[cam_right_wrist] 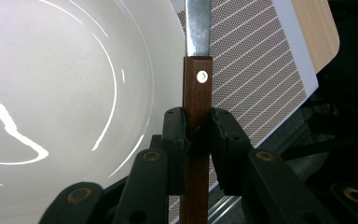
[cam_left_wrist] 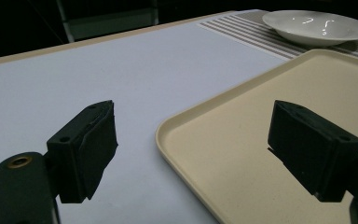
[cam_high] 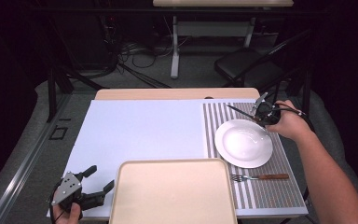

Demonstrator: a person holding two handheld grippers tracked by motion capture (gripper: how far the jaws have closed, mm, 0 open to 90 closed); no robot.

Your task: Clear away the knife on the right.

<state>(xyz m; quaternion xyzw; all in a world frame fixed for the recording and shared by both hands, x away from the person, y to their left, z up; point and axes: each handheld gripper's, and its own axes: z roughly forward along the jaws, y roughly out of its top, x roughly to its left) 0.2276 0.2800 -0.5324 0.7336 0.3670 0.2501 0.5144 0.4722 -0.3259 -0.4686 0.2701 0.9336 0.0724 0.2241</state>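
Lab/test rig, not a home. Dark room, black frame posts [cam_high: 52, 88] around the tabletop [cam_high: 177, 94], loose cables [cam_high: 135, 51] on grey carpet behind it, folding chair [cam_high: 247, 65], second bench [cam_high: 221, 3] at the back. White sheet [cam_high: 140, 130] laid over the tabletop, with a staged place setting: striped mat [cam_high: 265, 186], plate [cam_high: 244, 143], fork [cam_high: 260, 177], tray [cam_high: 173, 192].

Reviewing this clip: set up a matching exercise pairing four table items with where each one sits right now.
Things:
1. knife
2. fork
3. plate
4. tray

Places:
A. lying on the striped mat, near edge, below the plate
B. near middle of the table, beside the open left gripper
C. clamped by its wooden handle in the right gripper
D. on the striped mat, centre

Pairs: 1-C, 2-A, 3-D, 4-B
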